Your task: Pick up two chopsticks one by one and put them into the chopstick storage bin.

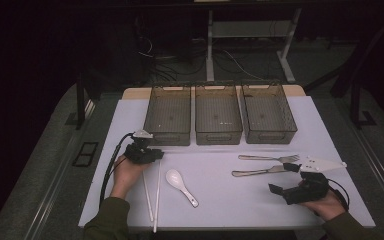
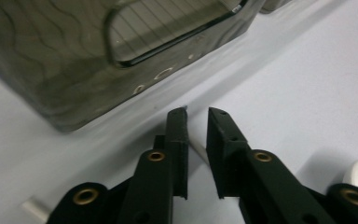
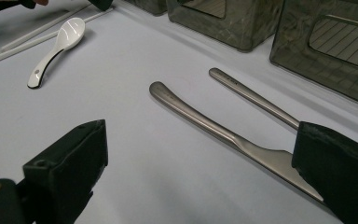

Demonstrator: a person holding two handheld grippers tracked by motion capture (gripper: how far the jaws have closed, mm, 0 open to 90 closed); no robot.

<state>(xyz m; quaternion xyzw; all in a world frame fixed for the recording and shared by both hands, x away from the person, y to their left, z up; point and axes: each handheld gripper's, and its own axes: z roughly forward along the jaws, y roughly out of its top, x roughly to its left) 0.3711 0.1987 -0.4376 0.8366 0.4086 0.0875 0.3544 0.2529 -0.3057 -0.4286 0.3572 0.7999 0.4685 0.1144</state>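
Count on table: three dark mesh bins [image 1: 218,120] in a row. Two white chopsticks [image 1: 157,192]. One white ceramic spoon [image 1: 180,185]. One metal fork [image 1: 269,158]. One metal knife [image 1: 258,172]. Two hand-held grippers [image 1: 141,152].

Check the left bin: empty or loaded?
Empty. The high view shows the left bin with a bare ribbed floor; the chopsticks lie on the table.

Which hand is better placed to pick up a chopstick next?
Left. The left claw sits right over the top ends of the white chopsticks, one between its nearly closed jaws, while the right claw waits open by the metal knife.
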